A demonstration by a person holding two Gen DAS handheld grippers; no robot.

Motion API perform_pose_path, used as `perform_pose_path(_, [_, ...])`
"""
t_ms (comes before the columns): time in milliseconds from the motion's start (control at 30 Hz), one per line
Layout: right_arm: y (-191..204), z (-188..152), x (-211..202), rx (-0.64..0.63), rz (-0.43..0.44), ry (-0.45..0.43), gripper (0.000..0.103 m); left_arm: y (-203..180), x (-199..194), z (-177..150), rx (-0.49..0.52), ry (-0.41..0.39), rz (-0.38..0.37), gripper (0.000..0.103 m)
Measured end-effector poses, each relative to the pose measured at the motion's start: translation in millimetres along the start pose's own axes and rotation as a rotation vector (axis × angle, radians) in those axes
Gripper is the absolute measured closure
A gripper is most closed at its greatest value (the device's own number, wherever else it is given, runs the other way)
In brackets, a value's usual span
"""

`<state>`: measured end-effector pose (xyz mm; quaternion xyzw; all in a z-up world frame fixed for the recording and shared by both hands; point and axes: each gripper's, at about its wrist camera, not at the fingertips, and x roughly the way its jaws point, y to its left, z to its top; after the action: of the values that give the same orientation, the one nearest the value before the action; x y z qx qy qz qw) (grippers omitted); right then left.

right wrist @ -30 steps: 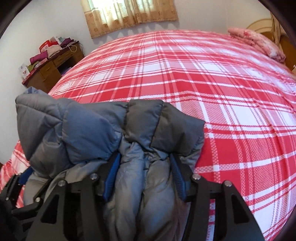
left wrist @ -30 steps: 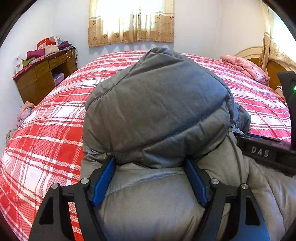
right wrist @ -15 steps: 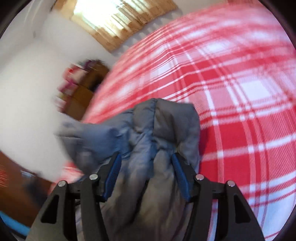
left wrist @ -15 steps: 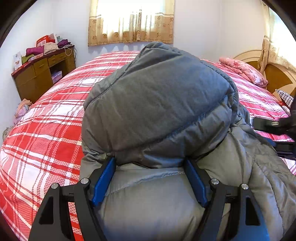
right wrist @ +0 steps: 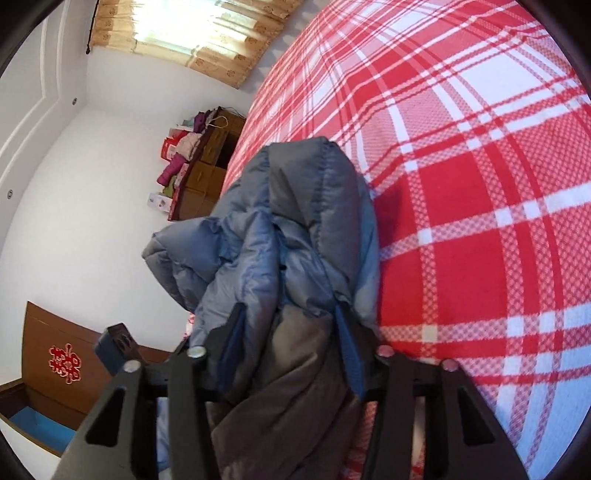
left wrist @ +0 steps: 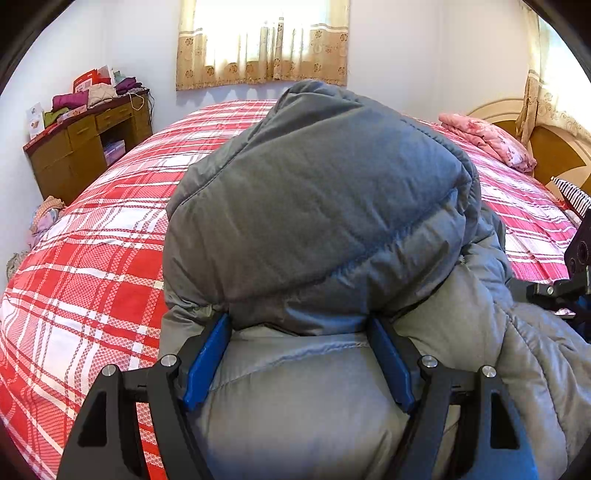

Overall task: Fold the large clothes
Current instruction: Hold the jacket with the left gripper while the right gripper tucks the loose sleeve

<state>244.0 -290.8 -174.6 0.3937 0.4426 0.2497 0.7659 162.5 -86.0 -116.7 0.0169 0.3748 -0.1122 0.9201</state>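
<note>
Above the bed (left wrist: 92,280), our left tool (left wrist: 299,365) clamps the puffy jacket (left wrist: 325,206) wide; the right tool (right wrist: 291,347), jaws just closing, seemingly pinches a bunched edge. Lower both evenly.

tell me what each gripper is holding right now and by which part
Both hold the grey puffer jacket. The left gripper clamps a thick folded edge of it; the right gripper, whose jaws have just been closing, pinches a bunched fold.

Walls (left wrist: 424,55): white
Window (left wrist: 262,33): 12 o'clock, bright, beige curtains (left wrist: 332,55)
Desk (left wrist: 85,144): wooden, 10 o'clock, cluttered
Bed (left wrist: 92,258): red plaid cover
</note>
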Motion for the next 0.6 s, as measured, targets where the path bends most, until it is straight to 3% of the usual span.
perform_pose_path(233, [-2,1,5,0.014,0.02,-0.001,0.058,1,0,1,-0.007,0.003,-0.008,0.026])
perform_pose_path(300, [-8,2,2,0.013,0.018,0.002,0.063,2,0,1,-0.011,0.005,-0.016,0.026])
perform_pose_path(600, [-6,-9,-2,-0.102,-0.096,-0.028,0.072,3,-3,6,-0.005,0.02,-0.012,0.026])
